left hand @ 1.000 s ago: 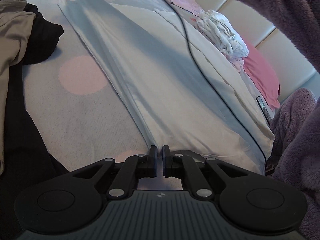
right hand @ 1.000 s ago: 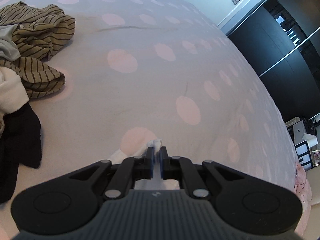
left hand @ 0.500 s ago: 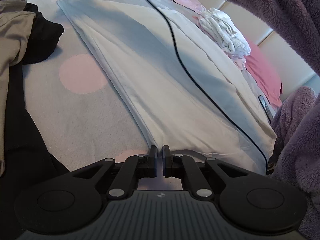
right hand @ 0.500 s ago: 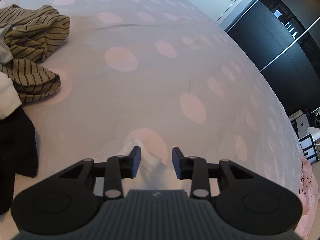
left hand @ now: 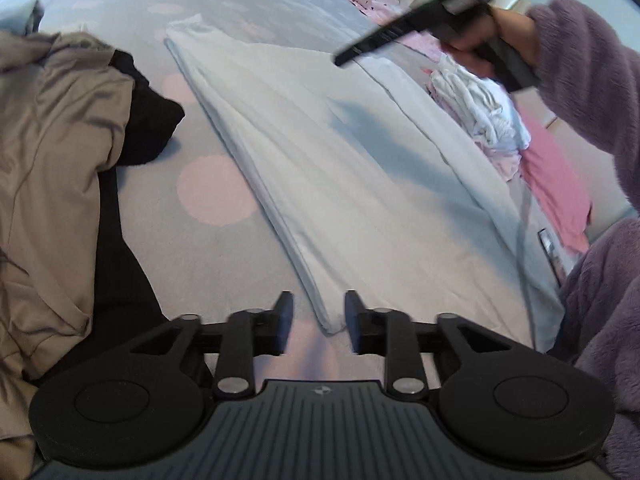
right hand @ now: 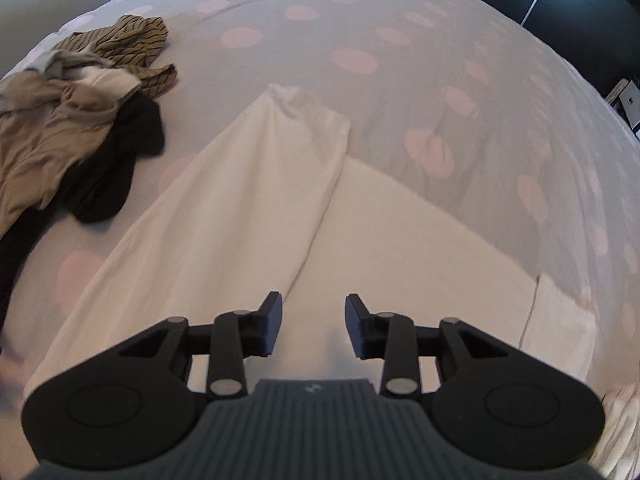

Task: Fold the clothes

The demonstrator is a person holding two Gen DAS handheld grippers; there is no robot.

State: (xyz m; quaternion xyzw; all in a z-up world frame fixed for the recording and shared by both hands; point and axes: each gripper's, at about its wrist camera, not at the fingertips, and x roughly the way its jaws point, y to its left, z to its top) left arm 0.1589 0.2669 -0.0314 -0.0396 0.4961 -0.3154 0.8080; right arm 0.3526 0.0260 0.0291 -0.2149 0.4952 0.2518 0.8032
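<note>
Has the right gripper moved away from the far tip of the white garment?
Yes. The right gripper pulled back along the white garment; the tip now lies far ahead, beside the black garment. Jaws open, empty.

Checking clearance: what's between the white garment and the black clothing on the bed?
Left wrist view: only bare dotted bedsheet separates white garment from black clothing.

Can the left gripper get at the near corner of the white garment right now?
Probably yes: the left gripper is open, the white garment corner lies just ahead between its jaws, and nothing covers it.
</note>
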